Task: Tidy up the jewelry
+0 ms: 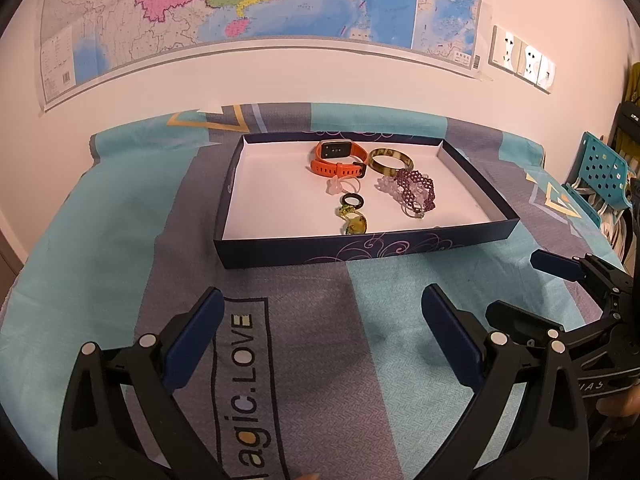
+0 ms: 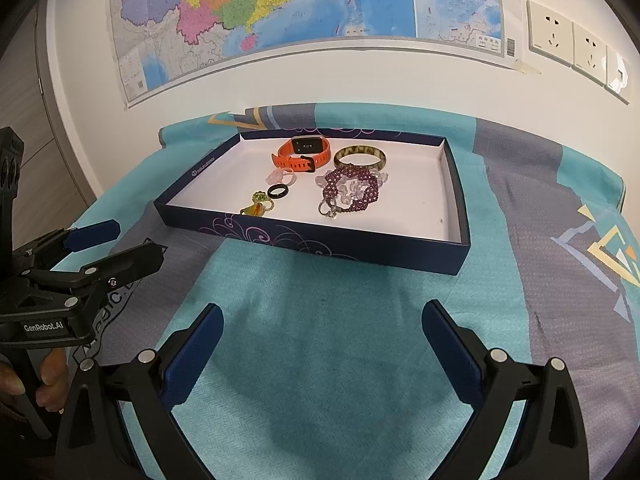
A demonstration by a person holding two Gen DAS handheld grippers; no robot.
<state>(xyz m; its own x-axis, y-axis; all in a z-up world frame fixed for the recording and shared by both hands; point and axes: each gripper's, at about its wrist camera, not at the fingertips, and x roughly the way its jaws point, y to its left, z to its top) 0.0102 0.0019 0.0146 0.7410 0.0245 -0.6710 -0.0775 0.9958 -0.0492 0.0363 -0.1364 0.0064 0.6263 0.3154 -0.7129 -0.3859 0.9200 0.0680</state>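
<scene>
Both grippers, left gripper (image 1: 322,334) and right gripper (image 2: 322,340), hover wide and empty before the shallow navy cardboard tray (image 2: 316,242); approach its clustered jewelry low, one piece at a time.

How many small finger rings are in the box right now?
3, as far as I can tell: a clear pink one beside the orange watch, a black one nearer, and a green one nearest the front wall. Beads could hide another.

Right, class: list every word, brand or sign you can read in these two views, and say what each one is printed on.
"agic.LOVE" on the bedspread, its first letter cut off.
"GenRobot.AI" on the left tongs.
"IAS", partly hidden, on the right tongs.
Wall map labels: too small to read.
Small print on the box rim: too blurred to read.
</scene>
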